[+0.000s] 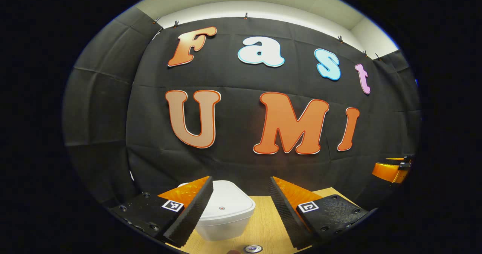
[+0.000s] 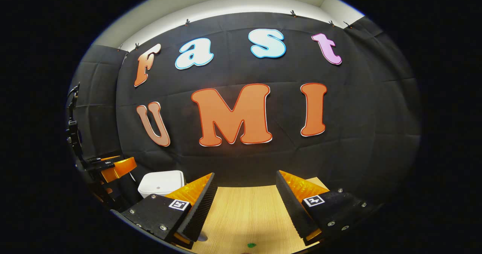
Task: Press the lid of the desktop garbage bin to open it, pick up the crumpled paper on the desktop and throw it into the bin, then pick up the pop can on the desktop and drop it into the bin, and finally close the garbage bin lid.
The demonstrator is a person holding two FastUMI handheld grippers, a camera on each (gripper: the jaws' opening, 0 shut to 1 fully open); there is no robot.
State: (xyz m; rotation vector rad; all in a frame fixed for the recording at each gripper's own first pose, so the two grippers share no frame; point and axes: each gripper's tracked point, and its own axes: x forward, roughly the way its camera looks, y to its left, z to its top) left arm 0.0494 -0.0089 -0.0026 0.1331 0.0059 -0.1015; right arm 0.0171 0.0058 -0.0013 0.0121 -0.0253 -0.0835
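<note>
The white desktop bin (image 1: 226,218) stands on the wooden table (image 1: 263,224), its lid (image 1: 229,203) down, a small round mark near the lid's front. My left gripper (image 1: 241,182) hovers open above and just short of it, with the bin partly behind the left finger. At the bottom edge a round silver top (image 1: 253,248) looks like the pop can. In the right gripper view the bin (image 2: 162,184) sits at the far left and my right gripper (image 2: 245,175) is open over bare table (image 2: 244,208), holding nothing.
The booth's black cloth wall (image 1: 241,163) rises right behind the table. The other gripper shows at the right edge (image 1: 391,169) of the left gripper view and at the left edge (image 2: 109,167) of the right gripper view. A small green speck (image 2: 251,245) lies on the table.
</note>
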